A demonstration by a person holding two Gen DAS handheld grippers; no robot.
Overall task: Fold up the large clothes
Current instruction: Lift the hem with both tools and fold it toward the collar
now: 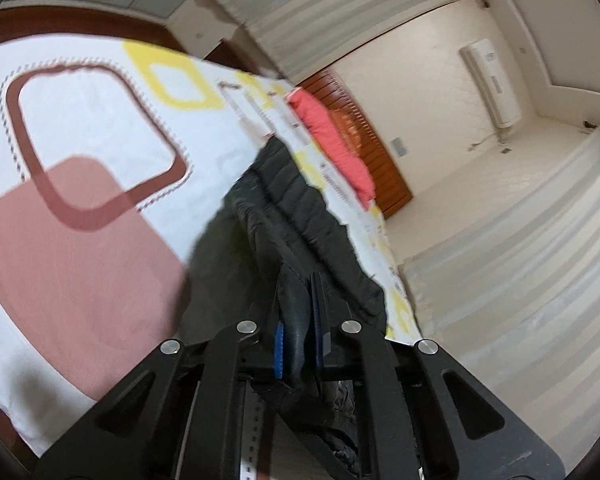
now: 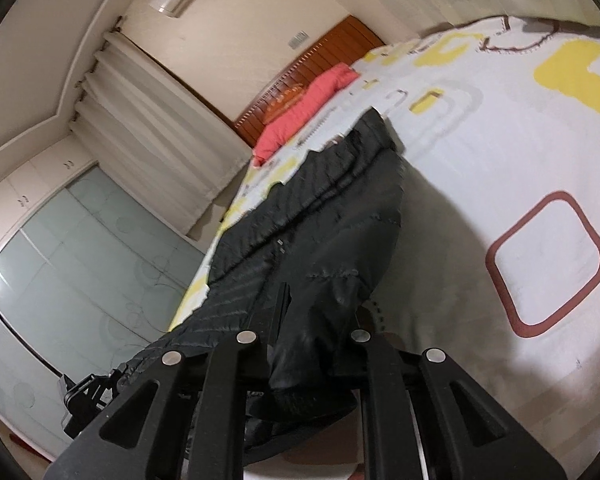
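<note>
A black quilted puffer jacket (image 1: 296, 216) hangs from my two grippers above a bed with a white patterned sheet (image 1: 100, 120). My left gripper (image 1: 300, 320) is shut on a fold of the jacket between its blue pads. In the right wrist view the jacket (image 2: 320, 216) stretches away over the bed sheet (image 2: 500, 160). My right gripper (image 2: 304, 320) is shut on another part of the jacket. The other gripper (image 2: 88, 396) shows at the lower left of that view, at the jacket's far end.
A pink-red pillow (image 1: 332, 140) lies at the head of the bed against a brown wooden headboard (image 1: 364, 136). White curtains (image 2: 152, 128), a frosted-glass wardrobe (image 2: 80, 260) and a wall air conditioner (image 1: 492, 80) surround the bed.
</note>
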